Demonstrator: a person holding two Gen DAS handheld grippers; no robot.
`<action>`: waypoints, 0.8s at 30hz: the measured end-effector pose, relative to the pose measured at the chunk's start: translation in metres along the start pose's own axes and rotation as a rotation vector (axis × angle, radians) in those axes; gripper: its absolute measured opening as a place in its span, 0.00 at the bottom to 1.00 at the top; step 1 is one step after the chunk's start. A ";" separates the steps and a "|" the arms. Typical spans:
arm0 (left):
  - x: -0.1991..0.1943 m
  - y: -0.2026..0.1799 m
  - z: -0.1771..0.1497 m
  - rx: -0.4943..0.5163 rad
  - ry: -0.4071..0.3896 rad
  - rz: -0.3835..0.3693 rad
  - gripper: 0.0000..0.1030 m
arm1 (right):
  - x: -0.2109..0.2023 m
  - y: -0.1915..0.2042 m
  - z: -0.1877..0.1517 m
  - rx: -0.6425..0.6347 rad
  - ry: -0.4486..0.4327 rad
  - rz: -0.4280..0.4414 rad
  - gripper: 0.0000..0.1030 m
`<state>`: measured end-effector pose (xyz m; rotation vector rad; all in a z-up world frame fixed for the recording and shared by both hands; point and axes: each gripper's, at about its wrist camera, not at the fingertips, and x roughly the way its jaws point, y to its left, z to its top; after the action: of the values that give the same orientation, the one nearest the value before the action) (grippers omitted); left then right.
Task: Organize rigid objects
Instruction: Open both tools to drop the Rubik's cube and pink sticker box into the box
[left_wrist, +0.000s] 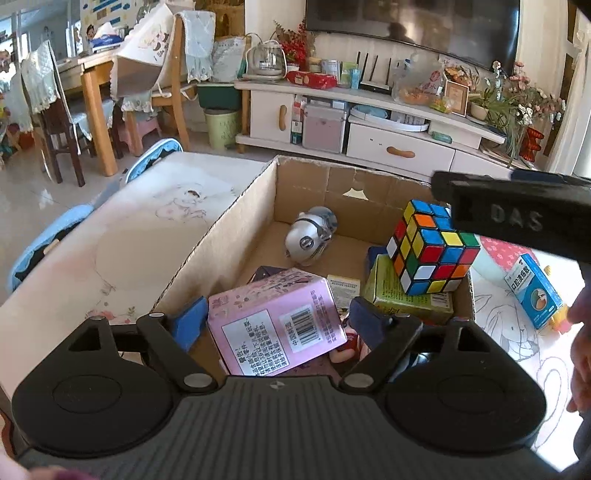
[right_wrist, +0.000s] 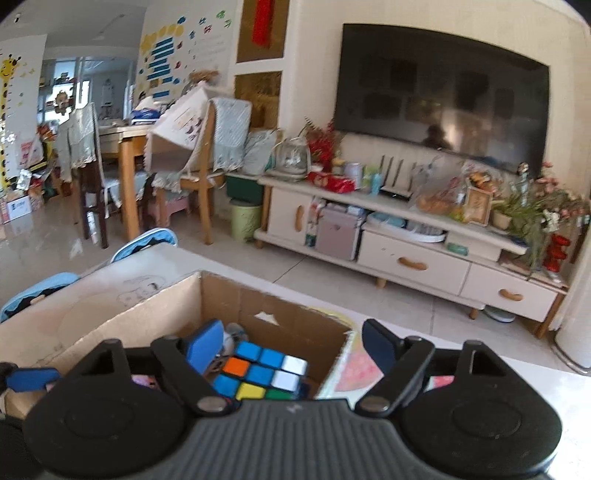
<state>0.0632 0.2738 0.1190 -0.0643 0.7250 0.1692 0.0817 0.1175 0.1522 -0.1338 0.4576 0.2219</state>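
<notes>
Left hand-held gripper (left_wrist: 275, 325) wide, right hand-held gripper (right_wrist: 291, 349) wide | cardboard box (left_wrist: 221, 236) on tablecloth (left_wrist: 129, 240) | TV cabinet (right_wrist: 406, 258) behind

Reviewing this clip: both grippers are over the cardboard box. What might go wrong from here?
1. The Rubik's cube sits tilted on the green box near the cardboard box wall; it may roll off.
2. The pink box lies askew between the open left gripper fingers and could get knocked when it withdraws.
</notes>
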 end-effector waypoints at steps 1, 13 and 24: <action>-0.001 0.000 0.000 0.001 -0.006 0.003 1.00 | -0.002 -0.002 -0.001 0.002 -0.005 -0.009 0.84; -0.005 -0.009 0.000 0.008 -0.059 0.006 1.00 | -0.025 -0.026 -0.024 0.059 -0.039 -0.071 0.89; -0.007 -0.019 -0.004 0.050 -0.069 -0.017 1.00 | -0.037 -0.041 -0.052 0.061 -0.038 -0.100 0.89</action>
<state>0.0583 0.2537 0.1207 -0.0167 0.6595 0.1366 0.0371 0.0619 0.1257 -0.0925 0.4180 0.1126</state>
